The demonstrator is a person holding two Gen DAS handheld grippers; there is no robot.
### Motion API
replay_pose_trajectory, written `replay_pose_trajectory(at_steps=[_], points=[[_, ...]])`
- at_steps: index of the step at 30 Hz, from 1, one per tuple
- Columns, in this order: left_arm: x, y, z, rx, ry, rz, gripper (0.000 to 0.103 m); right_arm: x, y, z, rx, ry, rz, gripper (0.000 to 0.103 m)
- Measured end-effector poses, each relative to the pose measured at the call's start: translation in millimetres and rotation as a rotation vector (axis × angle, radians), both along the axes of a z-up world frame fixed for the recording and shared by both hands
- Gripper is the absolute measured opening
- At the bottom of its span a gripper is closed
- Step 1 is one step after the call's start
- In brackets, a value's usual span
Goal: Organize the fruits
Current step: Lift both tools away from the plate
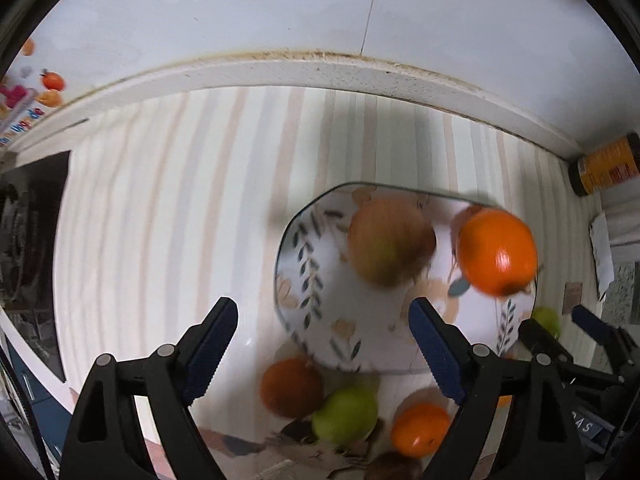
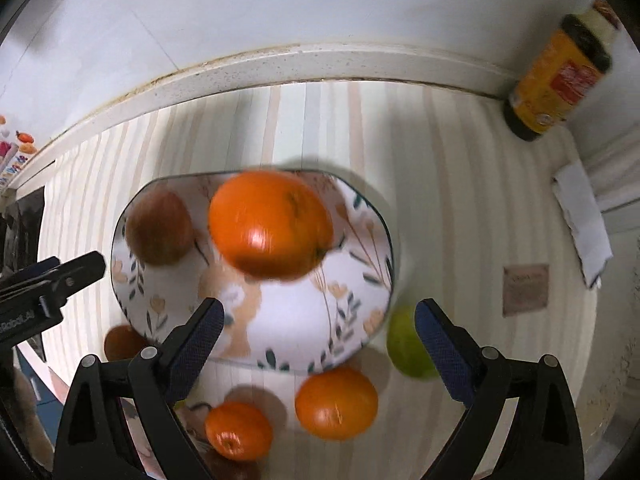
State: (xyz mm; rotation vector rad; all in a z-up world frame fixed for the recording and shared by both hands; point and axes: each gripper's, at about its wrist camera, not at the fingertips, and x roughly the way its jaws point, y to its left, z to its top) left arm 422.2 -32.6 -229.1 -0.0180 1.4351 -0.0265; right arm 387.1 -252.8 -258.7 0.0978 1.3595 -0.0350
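**Two fruits on the plate, more waiting on the cloth**

From the left wrist camera, the left gripper (image 1: 324, 332) hangs over the striped tablecloth (image 1: 160, 220) with its jaws spread wide and nothing between them. Ahead of it sits the flowered plate (image 1: 304, 280), carrying a reddish-green apple (image 1: 390, 240) and a big orange (image 1: 496, 250). Closer in, off the plate, lie a dark red fruit (image 1: 290, 386), a green apple (image 1: 344, 414) and a smaller orange (image 1: 420, 428). The other gripper's fingers poke in at the right edge, beside a green fruit (image 1: 548, 320).

From the right wrist camera, the right gripper (image 2: 320, 336) is likewise wide open and empty, aimed down over the near rim of the plate (image 2: 360, 320). The big orange (image 2: 270, 224) and the apple (image 2: 158, 228) rest on the plate. Still on the cloth are two oranges (image 2: 336, 402), (image 2: 238, 430), a green apple (image 2: 408, 344) just by the right finger, and a reddish fruit (image 2: 122, 342) at the left. A yellow-labelled jar (image 2: 556, 84) stands well apart in the corner.

I'd say the sorting is partway through: both tools are free between picks. The next move calls for lowering one gripper around a loose fruit, likely the green apple nearest the right jaws, closing gently so the round thing doesn't roll away.
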Motion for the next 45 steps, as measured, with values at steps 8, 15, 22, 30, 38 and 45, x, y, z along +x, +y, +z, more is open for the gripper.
replay_pose_trajectory(at_steps=[8, 15, 22, 30, 38, 45], points=[[-59.1, 7.0, 39.2, 0.007, -0.110, -0.009, 0.087, -52.8, 18.3, 44.3, -0.028, -0.108, -0.004, 0.098], [-99.6, 6.8, 78.8, 0.002, -0.208, -0.027, 0.087, -94.1, 27.7, 81.7, -0.025, -0.171, -0.014, 0.098], [-130.8, 7.3, 116.8, -0.004, -0.281, -0.057, 0.087, -132.4, 32.4, 115.1, -0.007, -0.219, -0.027, 0.098], [-160.0, 13.9, 138.3, -0.032, -0.315, -0.061, 0.087, -168.4, 37.9, 146.7, -0.008, -0.288, -0.038, 0.098], [-173.7, 22.1, 140.4, -0.061, -0.315, -0.038, 0.087, -181.4, 41.3, 156.4, 0.037, -0.311, -0.040, 0.098], [-158.8, 36.2, 118.1, -0.044, -0.283, 0.016, 0.103, -162.2, 26.0, 127.6, 0.091, -0.245, -0.070, 0.098]])
